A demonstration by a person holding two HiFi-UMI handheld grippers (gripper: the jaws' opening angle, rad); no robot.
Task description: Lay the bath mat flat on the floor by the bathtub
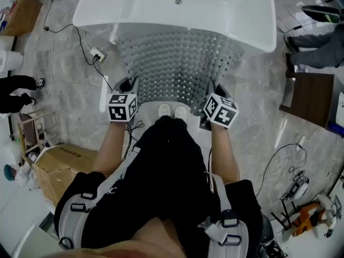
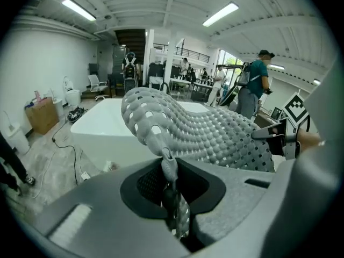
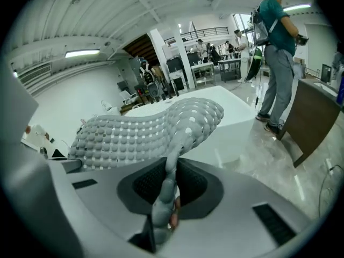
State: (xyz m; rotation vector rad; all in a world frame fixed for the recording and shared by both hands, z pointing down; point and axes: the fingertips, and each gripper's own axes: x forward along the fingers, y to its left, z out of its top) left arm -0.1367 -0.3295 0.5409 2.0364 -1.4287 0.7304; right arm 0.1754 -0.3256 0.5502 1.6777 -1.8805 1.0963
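A grey perforated bath mat (image 1: 180, 63) hangs spread between my two grippers, in front of the white bathtub (image 1: 177, 7), its far edge reaching the tub's near side. My left gripper (image 1: 128, 87) is shut on the mat's near left corner; in the left gripper view the pinched mat edge (image 2: 167, 168) runs down between the jaws. My right gripper (image 1: 215, 93) is shut on the near right corner, and the mat (image 3: 145, 133) rises from its jaws (image 3: 164, 208) there. Both grippers are held above the floor, beside the person's white shoes (image 1: 173, 110).
Marble floor (image 1: 252, 128) surrounds the tub. A cable and power strip (image 1: 97, 54) lie at the left. Cardboard boxes (image 1: 56, 168) stand at the lower left, a brown panel (image 1: 309, 98) at the right. People stand at both sides, one (image 3: 277, 52) close on the right.
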